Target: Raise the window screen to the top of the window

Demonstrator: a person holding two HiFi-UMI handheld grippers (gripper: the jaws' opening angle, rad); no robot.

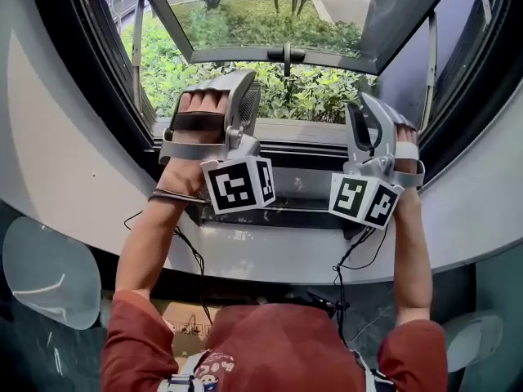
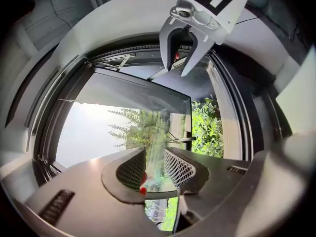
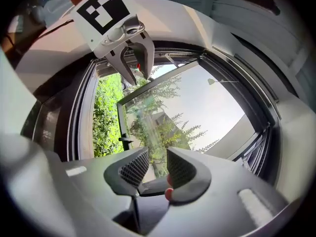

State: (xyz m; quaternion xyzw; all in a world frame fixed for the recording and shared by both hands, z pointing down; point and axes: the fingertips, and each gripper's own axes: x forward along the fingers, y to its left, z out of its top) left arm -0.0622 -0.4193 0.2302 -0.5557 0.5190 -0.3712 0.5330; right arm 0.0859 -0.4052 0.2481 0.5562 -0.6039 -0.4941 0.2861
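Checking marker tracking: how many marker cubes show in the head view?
2. The left cube sits left of centre and the right cube right of centre, both just below the open window in the picture. None seems hidden.

Both arms stretch forward from the body, side by side and well apart. The left hand (image 1: 200,121) wraps the handle of the left claw (image 2: 154,158), with its fingers curled under a black strap. The bare left forearm (image 1: 151,239) runs back to a red sleeve (image 1: 135,345). The right hand (image 1: 406,155) grips the right claw (image 3: 157,163), with a white band across its fingers, and the right forearm (image 1: 414,251) is nearly straight. The left marker cube (image 1: 239,184) and the right marker cube (image 1: 364,198) sit at the rear of their claws, facing the head. The left claw's jaws stand apart with nothing between them. The right claw's jaws also stand apart and hold nothing.
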